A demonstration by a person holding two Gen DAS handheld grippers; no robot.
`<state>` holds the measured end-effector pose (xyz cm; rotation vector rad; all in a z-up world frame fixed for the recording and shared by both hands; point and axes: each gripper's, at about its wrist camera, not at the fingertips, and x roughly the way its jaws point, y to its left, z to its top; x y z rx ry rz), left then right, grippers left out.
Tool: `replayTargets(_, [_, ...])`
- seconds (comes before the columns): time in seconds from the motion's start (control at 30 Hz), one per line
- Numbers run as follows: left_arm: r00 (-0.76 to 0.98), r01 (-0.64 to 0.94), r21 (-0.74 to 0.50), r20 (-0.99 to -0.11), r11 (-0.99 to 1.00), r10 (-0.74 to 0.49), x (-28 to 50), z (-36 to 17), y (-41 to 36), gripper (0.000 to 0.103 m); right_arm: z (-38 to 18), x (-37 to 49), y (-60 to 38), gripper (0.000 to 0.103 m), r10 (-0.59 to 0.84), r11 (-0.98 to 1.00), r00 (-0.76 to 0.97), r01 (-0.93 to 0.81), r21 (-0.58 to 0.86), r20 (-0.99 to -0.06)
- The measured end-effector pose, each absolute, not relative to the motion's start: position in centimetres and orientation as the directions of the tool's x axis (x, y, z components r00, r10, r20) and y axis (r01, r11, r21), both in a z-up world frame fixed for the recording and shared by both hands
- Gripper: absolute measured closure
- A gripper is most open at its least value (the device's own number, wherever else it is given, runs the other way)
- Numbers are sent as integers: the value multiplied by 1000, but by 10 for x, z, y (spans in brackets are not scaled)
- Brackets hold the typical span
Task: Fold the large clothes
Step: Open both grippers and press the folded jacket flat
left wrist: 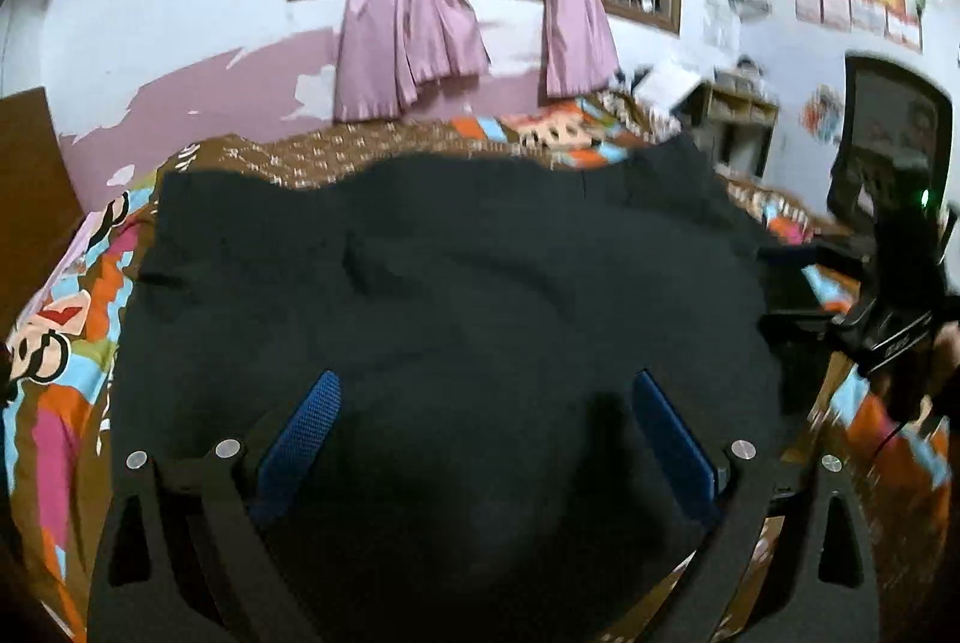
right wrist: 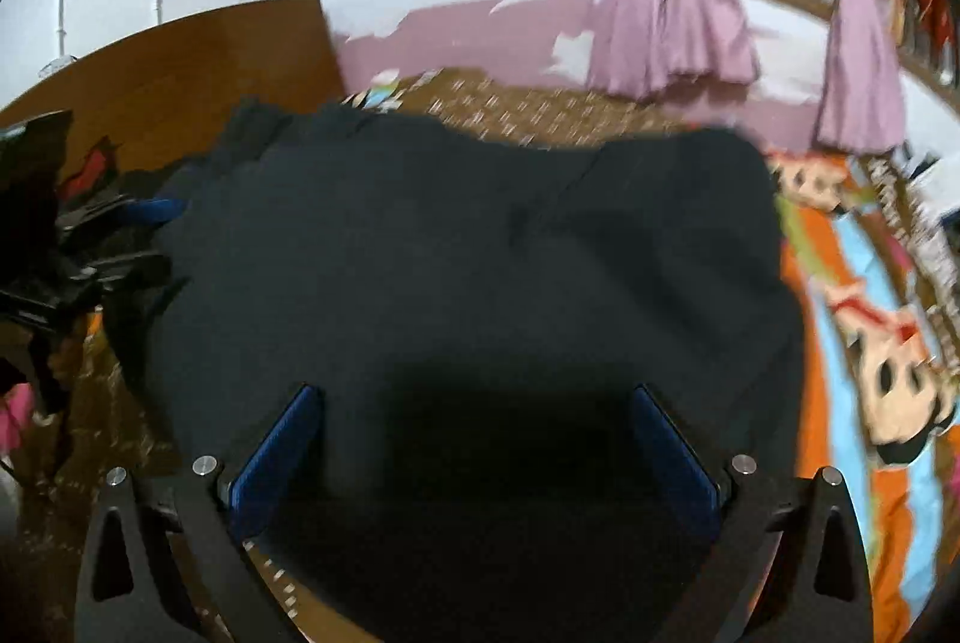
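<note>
A large black garment [left wrist: 444,283] lies spread flat on the bed, with shallow wrinkles and a seam near its far edge. It also fills the right wrist view [right wrist: 480,253]. My left gripper [left wrist: 483,391] is open, its blue pads [left wrist: 306,421] wide apart above the garment's near part, holding nothing. My right gripper [right wrist: 477,403] is open too, over the near edge of the garment. The right gripper shows at the right edge of the left wrist view [left wrist: 798,295]. The left gripper shows at the left edge of the right wrist view [right wrist: 120,235].
The bed carries a colourful cartoon-print sheet [left wrist: 60,343] [right wrist: 870,343]. A wooden headboard [right wrist: 180,67] stands at the left. Pink curtains [left wrist: 408,37] hang at a barred window behind the bed. A black chair [left wrist: 888,145] and a small shelf [left wrist: 738,115] stand at the right.
</note>
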<state>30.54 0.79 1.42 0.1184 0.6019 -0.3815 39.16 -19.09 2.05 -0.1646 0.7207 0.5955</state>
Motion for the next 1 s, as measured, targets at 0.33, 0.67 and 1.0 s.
replayTargets(0.33, [748,305,109,-642,946,-167,365,-2,-11,2,0,455,-167,0,417,857,536,-501,120,-734])
replayTargets(0.67, [725,195,80,-683,977,-89,419,-1,18,1,-2,522,-140,0,336,869,518,-492,48,-787])
replayTargets(1.0, [715,94,59,-698,994,-26,452,4,40,1,-7,578,-146,0,272,915,514,-399,54,-814])
